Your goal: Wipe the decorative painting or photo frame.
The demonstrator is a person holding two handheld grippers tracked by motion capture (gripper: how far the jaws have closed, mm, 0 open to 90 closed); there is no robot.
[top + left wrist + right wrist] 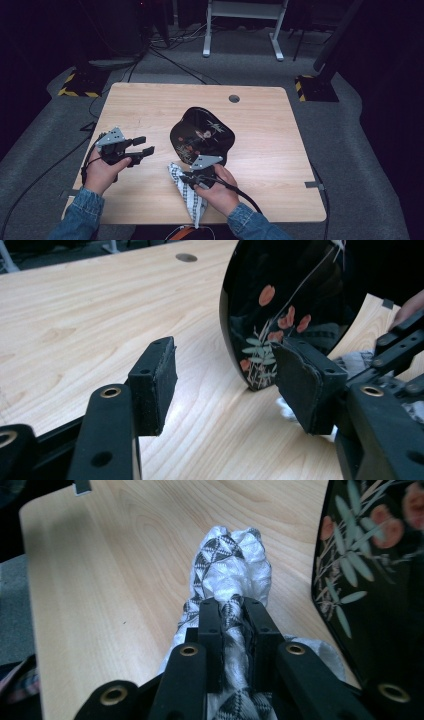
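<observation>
We are gripping a bunched patterned cloth [231, 575] in the right gripper [196, 176], its fingers [212, 630] clamped on the fabric, which is trailing back toward the tabletop's [150, 105] near edge. The black lacquered plate [202, 135], painted with red flowers, is lying just beyond and beside the cloth's free end. The left gripper [144, 145] is hovering well apart at the plate's left, fingers [152, 385] spread with nothing between them. Our right hand is nearer, so wiping looks like its job.
</observation>
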